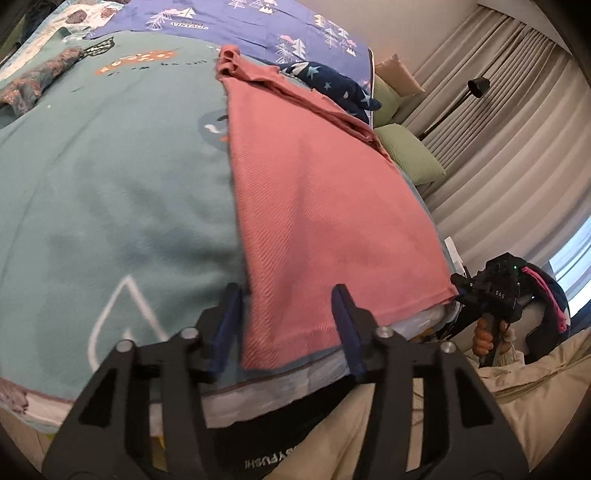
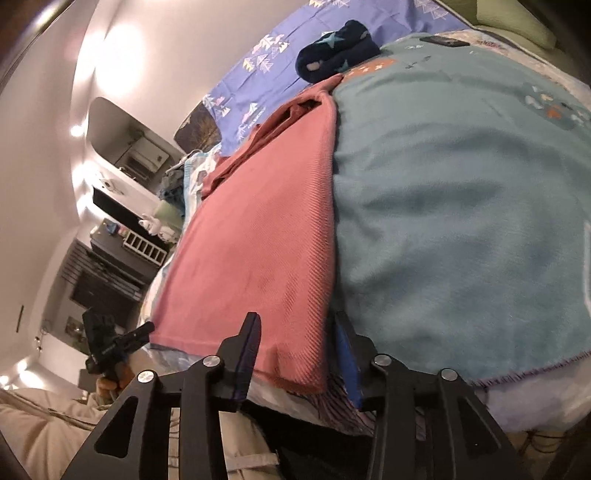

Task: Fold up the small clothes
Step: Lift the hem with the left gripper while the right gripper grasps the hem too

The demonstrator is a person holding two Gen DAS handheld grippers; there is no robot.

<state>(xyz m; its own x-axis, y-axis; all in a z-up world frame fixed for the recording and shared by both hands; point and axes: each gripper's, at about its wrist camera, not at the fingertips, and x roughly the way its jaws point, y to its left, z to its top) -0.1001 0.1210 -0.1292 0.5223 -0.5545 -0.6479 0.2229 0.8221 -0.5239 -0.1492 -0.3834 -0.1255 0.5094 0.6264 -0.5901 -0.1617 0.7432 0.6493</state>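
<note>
The pink garment (image 1: pixel 325 206) lies flat on the teal blanket (image 1: pixel 110 177) that covers the bed, folded into a long strip that runs from the near edge toward the far side, with its bunched collar end (image 1: pixel 231 61) farthest away. Its near hem sits right at the bed's near edge.

The left gripper (image 1: pixel 291 317) hovers over one near corner of that hem, its blue-padded fingers (image 1: pixel 345 314) standing partly apart on either side of the cloth edge; the pads do not press on the fabric. The right gripper (image 2: pixel 295 347) is at the other near corner in the same posture, jaws halfway apart with the folded edge of the pink garment (image 2: pixel 255 240) between them, nothing pinched.

Beyond the garment's far end rests a rolled navy piece with stars (image 1: pixel 332 83), and past it a purple sheet printed with trees (image 1: pixel 221 18). Green pillows (image 1: pixel 410 155) lie off the bed's side toward pale curtains (image 1: pixel 509 147). In the right wrist view a dark shelf unit (image 2: pixel 110 266) stands against the white wall.
</note>
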